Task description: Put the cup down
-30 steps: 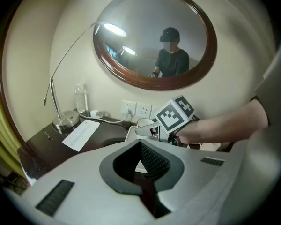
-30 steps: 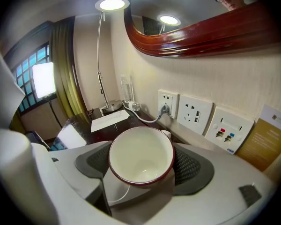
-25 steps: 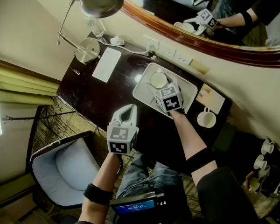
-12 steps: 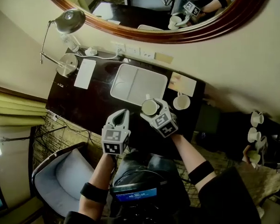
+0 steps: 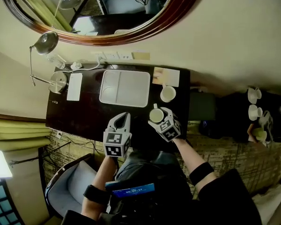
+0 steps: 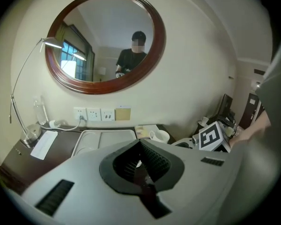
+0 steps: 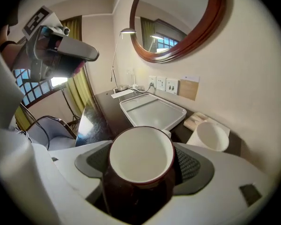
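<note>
A dark cup with a white inside [image 7: 140, 156] stands upright between the jaws of my right gripper [image 7: 141, 172], which is shut on it. In the head view this cup [image 5: 155, 114] hangs in the right gripper [image 5: 157, 118] over the dark desk's [image 5: 84, 111] front right part, just in front of a white cup [image 5: 167, 93] that stands there. A white tray [image 5: 124, 88] lies on the desk to the left of it. My left gripper [image 5: 123, 119] is shut with nothing in it, over the desk's front edge; its closed jaws [image 6: 143, 167] point toward the tray [image 6: 105, 137].
A desk lamp [image 5: 47, 39], a white card [image 5: 75, 86] and a plugged-in cable sit at the desk's left end. A leaflet [image 5: 166, 76] lies by the wall. A round mirror [image 5: 98, 8] hangs above. A chair [image 5: 70, 186] stands at front left, and more cups [image 5: 254, 97] at far right.
My right gripper has carried the cup off the tray, right and toward the desk's front, to beside the white cup. The left gripper has shifted a little, still shut.
</note>
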{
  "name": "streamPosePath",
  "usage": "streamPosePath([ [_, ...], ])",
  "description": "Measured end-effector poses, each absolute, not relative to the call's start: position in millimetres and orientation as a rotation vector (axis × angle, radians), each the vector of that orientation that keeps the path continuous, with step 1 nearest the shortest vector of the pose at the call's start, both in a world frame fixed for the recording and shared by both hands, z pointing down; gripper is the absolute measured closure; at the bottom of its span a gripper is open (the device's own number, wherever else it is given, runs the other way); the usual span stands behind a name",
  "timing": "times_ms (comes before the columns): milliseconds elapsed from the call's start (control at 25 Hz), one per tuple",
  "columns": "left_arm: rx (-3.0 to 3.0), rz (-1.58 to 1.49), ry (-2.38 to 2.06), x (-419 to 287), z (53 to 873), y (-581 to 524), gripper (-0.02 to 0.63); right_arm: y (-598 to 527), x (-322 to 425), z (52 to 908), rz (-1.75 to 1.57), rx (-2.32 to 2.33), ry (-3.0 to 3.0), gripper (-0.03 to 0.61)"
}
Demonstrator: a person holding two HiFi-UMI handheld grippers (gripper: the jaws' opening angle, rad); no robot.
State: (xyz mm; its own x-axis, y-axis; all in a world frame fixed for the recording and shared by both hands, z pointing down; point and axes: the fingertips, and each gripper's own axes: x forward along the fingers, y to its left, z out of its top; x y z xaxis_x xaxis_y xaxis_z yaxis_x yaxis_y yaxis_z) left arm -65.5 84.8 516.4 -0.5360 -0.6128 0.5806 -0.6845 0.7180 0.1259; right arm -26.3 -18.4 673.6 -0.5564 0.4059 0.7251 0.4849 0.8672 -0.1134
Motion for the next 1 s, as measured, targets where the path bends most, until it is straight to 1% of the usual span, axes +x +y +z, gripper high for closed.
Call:
streamPosePath([
  [600, 1.013, 0.212, -2.282, -52, 513, 71, 0.614, -41, -21, 708, -0.122, -0.585, -2.246, 0.176],
  [840, 1.023, 0.213, -2.278, -52, 513, 69, 0.614, -50, -15, 707, -0.104, -0.546, -2.253, 0.17],
  [920, 1.031, 0.201, -2.274, -51, 514, 68, 0.614, -51, -14, 712, -0.084, -0.529, -2.25, 0.161],
  [960, 1.035, 0.191, -2.271, -50, 514, 67, 0.614, -51, -13, 714, -0.08, -0.522, -2.243, 0.137],
  [1000, 1.04, 0.182, -2.269, -49, 514, 65, 0.614, -52, -11, 713, -0.085, -0.516, -2.23, 0.136],
])
